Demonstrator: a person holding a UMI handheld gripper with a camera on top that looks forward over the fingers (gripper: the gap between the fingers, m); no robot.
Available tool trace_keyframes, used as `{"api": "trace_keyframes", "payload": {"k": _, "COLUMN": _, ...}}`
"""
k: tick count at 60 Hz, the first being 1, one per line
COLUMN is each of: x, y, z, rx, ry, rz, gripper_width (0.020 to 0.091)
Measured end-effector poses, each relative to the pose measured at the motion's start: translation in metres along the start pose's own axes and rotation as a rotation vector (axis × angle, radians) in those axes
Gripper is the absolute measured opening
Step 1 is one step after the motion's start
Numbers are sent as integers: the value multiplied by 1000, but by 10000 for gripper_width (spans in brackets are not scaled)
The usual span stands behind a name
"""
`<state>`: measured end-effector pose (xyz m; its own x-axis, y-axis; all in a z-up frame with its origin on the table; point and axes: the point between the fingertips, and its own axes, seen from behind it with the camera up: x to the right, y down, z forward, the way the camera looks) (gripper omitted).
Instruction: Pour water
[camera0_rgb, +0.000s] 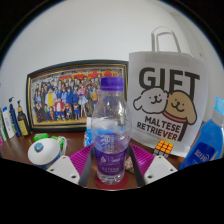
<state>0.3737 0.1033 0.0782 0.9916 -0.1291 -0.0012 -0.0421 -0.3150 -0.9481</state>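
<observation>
At the far left, a few small upright cartons or bottles (12, 119) stand in a row on the reddish-brown wooden worktop (70, 143); their labels are too small to read. Next to them a white and teal rounded gadget (45, 151) lies on the wood, close to the left finger. Behind it, a group photograph in a dark ornate frame (76, 94) leans upright against the pale wall.

In the middle stands the clear plastic water bottle with a white cap and purple label (112, 130), upright on the worktop. It sits between the two fingers of the claw (109, 164), whose white tips and magenta pads (83, 159) lie to either side of the bottle's lower half. The claw is spread: the left pad appears slightly apart from the bottle, and the right pad comes close to its side, but whether it touches cannot be told. Water fills most of the bottle.

Right of the bottle, a white paper gift bag with handles, printed with "GIFT", two cartoon dogs and "MALTESE RETRIEVER" (166, 90), stands behind the right finger. At its foot, a small multicoloured puzzle cube (163, 147) rests on the worktop. Furthest right, a blue plastic bottle with a white label (207, 144) leans into view, just beside the bag.
</observation>
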Motion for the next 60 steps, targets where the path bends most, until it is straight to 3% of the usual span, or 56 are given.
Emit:
{"api": "trace_keyframes", "payload": {"k": 3, "x": 0, "y": 1, "z": -5, "rx": -30, "ry": 6, "rz": 8, "gripper_width": 870}}
{"api": "trace_keyframes", "payload": {"k": 6, "x": 4, "y": -1, "z": -15, "rx": -47, "ry": 28, "rz": 15, "gripper_width": 841}}
{"api": "trace_keyframes", "payload": {"k": 25, "x": -19, "y": -37, "z": -148, "rx": -113, "ry": 131, "rz": -2, "gripper_width": 857}}
{"api": "trace_keyframes", "payload": {"k": 43, "x": -92, "y": -50, "z": -307, "rx": -144, "ry": 130, "rz": -42, "gripper_width": 855}}
{"api": "trace_keyframes", "payload": {"k": 60, "x": -132, "y": -46, "z": -374, "rx": -156, "ry": 116, "rz": -64, "gripper_width": 855}}
